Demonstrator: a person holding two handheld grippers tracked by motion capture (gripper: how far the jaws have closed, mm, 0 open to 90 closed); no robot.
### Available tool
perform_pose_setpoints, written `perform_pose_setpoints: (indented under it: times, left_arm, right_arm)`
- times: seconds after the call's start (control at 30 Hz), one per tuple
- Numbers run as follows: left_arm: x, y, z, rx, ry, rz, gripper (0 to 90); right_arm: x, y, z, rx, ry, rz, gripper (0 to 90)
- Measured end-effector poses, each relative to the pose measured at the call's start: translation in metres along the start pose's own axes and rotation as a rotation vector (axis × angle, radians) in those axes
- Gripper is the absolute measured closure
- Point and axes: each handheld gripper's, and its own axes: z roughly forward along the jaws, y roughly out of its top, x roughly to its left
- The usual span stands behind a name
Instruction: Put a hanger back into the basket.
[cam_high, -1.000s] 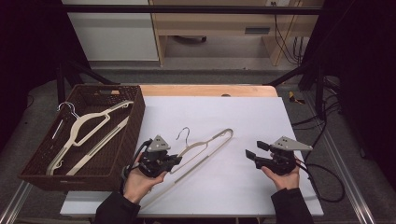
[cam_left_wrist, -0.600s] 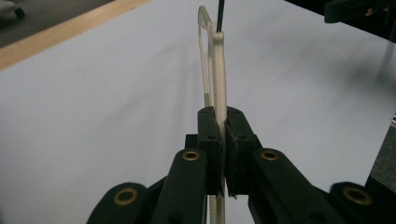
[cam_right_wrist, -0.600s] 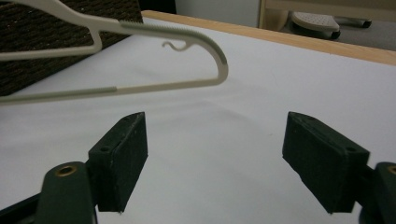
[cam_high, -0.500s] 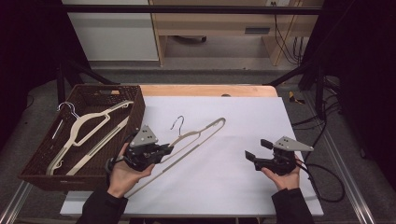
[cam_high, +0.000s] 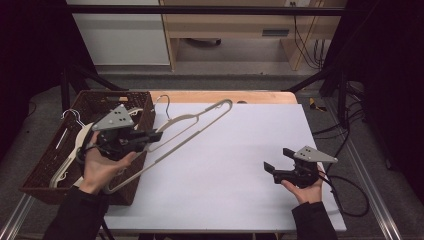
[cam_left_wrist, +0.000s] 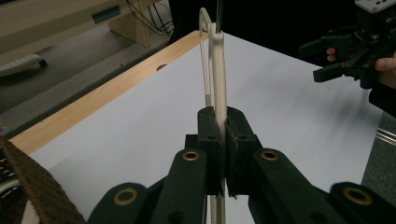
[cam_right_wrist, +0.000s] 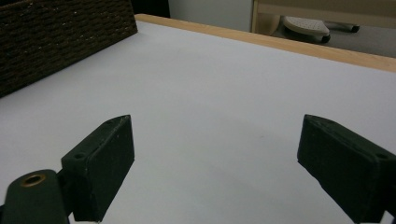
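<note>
At the left of the high view, a cream hanger (cam_high: 192, 125) is held clenched in the left tool (cam_high: 150, 136), lifted aslant with its lower end over the wicker basket (cam_high: 46, 167), where another hanger (cam_high: 70, 150) already lies. The grip is taken on one thin bar only, so the hanger could be expected to swivel or slip, and its wire hook (cam_high: 165, 102) might catch the basket rim. At the lower right, the right tool (cam_high: 272, 165) is seen released, its jaws having just been opening with nothing between them, above the white bench (cam_high: 240, 150).
</note>
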Motion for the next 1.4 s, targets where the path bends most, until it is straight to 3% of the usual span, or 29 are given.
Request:
perform_pose_setpoints:
  times: [0.13,0.27,0.6,0.87,1.17,1.4]
  left_arm:
    - [0.016,0.002,-0.014,-0.017,0.017,0.020,86.4]
    - [0.034,-0.001,-0.026,-0.030,0.045,0.008,86.4]
    - [0.078,-0.019,-0.058,-0.051,0.125,-0.050,86.4]
    - [0.115,-0.046,-0.078,-0.024,0.189,-0.126,86.4]
    - [0.140,-0.072,-0.094,-0.007,0.214,-0.147,86.4]
    - [0.155,-0.090,-0.095,0.023,0.236,-0.172,86.4]
  right_arm:
    - [0.000,0.000,0.000,-0.001,-0.013,0.001,8.7]
    - [0.000,0.000,-0.001,-0.004,-0.013,-0.003,7.9]
    - [-0.001,0.000,-0.001,0.003,-0.014,0.001,6.2]
    - [0.000,0.000,0.000,0.010,-0.016,0.001,6.1]
    - [0.000,-0.001,0.001,0.014,-0.019,-0.004,5.9]
    - [0.000,-0.001,0.002,0.020,-0.021,-0.003,5.9]
